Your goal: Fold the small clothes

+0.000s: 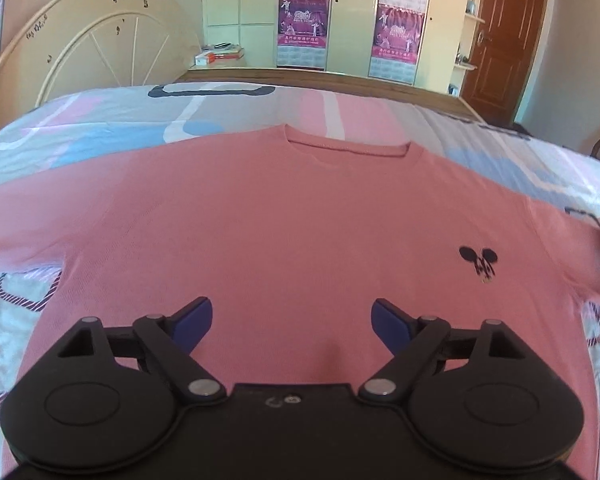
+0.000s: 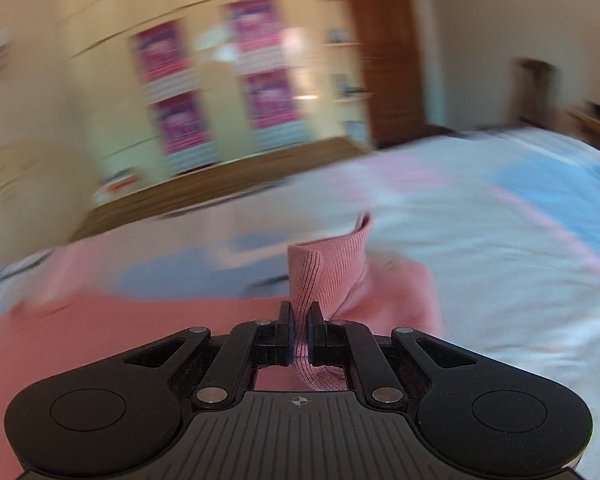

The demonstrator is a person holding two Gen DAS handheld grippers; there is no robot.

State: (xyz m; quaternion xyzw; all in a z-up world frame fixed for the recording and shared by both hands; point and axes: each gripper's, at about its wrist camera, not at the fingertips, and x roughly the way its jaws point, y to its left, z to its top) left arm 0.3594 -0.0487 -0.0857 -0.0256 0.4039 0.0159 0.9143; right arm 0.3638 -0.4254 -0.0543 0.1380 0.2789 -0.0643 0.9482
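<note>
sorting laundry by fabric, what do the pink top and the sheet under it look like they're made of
Pink top: a fine knit, likely cotton or a blend, matte; the cuff pinched in the right gripper shows clear ribbing. Bed sheet: thin, smooth woven cloth with a printed pattern, probably cotton or polyester; the look leaves it open.

Bed sheet (image 1: 112, 136): pastel patches, pink/blue/white/grey, striped bits at edges. Landmark = wardrobe (image 1: 352, 12), cream, behind the bed's far edge. Two pairs of magenta posters (image 1: 304, 20) on wardrobe doors, one above the other. Wooden bed frame (image 1: 340, 80) runs just below wardrobe. Left of wardrobe: books (image 1: 220, 54) stacked on a low surface, then cream arched headboard (image 1: 100, 48) w/ spokes. Right of wardrobe: small shelves (image 1: 474, 16), brown door (image 1: 508, 36). Right wrist view heavily blurred; same wardrobe (image 2: 204, 92) recognisable.
</note>
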